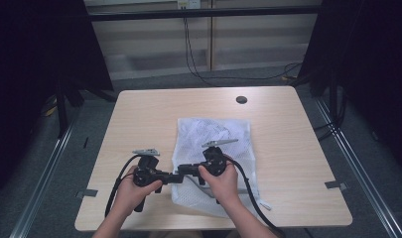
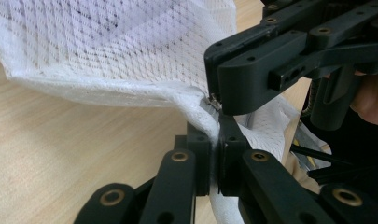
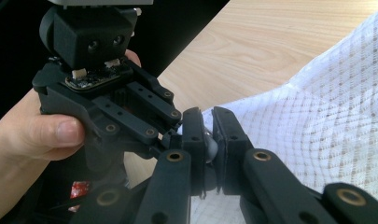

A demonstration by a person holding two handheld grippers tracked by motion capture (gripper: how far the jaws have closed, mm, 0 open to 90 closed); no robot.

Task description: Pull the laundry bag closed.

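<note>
A white mesh laundry bag (image 1: 216, 148) lay on the pale wooden table (image 1: 288, 148), toward the person's side. The high view showed both hands meeting at its near-left corner. The left gripper (image 2: 218, 140) was clamped on the bag's edge — the right gripper (image 3: 208, 144) was pinched shut on a small metal zipper pull (image 2: 213, 102), seen up close in the left gripper view.

Wooden table (image 1: 139, 119) had a dark round cap (image 1: 241, 99) at 12 o'clock; cables (image 1: 198, 69) on floor behind.
</note>
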